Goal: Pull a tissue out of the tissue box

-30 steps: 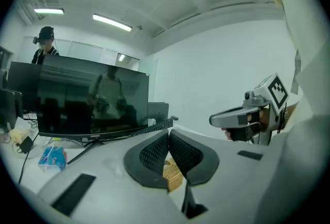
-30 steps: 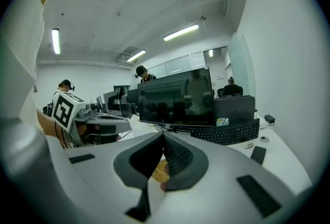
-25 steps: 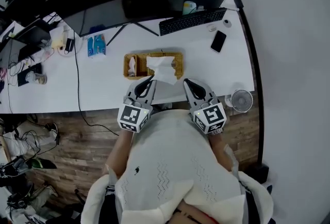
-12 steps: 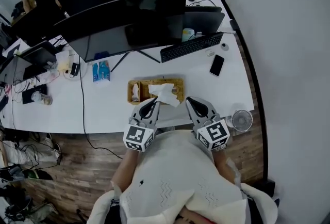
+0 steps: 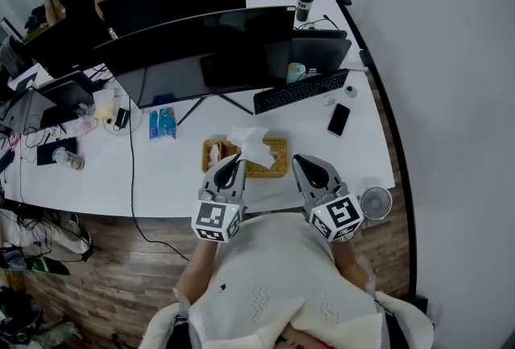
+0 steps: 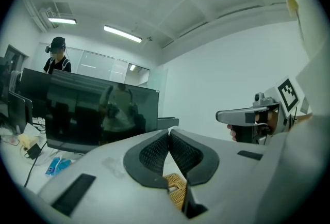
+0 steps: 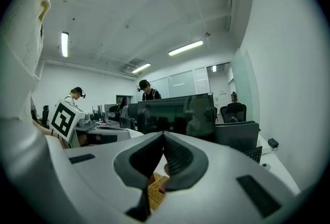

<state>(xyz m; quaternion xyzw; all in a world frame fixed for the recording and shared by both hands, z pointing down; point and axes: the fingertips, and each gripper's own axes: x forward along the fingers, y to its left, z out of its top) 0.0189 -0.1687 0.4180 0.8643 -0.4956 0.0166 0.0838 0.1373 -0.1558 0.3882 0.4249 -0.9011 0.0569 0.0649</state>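
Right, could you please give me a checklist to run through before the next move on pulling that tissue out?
1. Left gripper shut: ok, jaws together.
2. Tissue caught in the left gripper: cannot tell; no tissue shows between its jaws.
3. Right gripper clear of the tissue: ok, shut and off to one side.
4. Tissue box resting on the desk: ok.
5. Tissue fully out of the box: cannot tell; it stands over the opening.

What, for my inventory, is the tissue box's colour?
Woven golden-yellow tissue box; clearest in head view.
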